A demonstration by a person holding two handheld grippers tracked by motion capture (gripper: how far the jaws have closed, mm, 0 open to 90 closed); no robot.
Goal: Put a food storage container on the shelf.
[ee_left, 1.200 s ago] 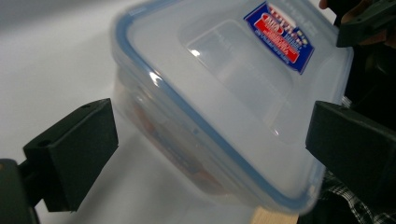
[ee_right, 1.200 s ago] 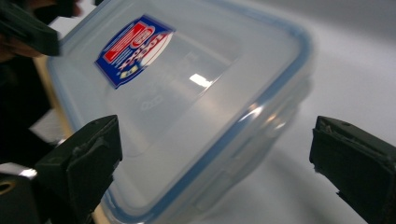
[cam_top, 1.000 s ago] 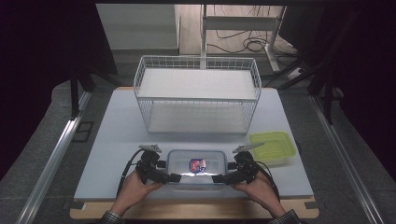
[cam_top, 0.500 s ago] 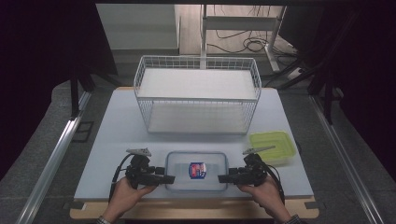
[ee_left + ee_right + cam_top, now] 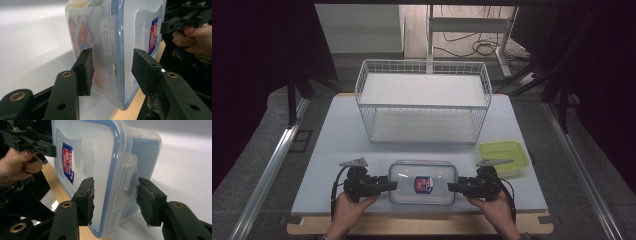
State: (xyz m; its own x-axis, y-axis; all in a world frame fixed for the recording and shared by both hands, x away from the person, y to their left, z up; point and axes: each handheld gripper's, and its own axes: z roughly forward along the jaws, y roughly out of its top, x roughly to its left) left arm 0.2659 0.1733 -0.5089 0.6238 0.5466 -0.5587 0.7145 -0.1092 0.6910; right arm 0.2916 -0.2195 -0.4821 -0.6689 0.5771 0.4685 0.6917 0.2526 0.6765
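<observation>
Left claw [image 5: 393, 185] and right claw [image 5: 452, 187], jaws just closing, each straddle an end latch of the lidded container [image 5: 422, 182] on the table [image 5: 337, 135], grip not confirmed.

- The left tongs [image 5: 111, 71] have just been closing around a box's [image 5: 130, 32] latch end.
- The box rests on the white desk [image 5: 32, 45].
- A hand [image 5: 192, 40] is beyond.

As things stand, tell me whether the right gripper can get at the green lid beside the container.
Probably yes. The green lid lies bare on the table just beyond the right gripper, nothing between them, but the gripper straddles the clear container's end and must back off first.
</observation>
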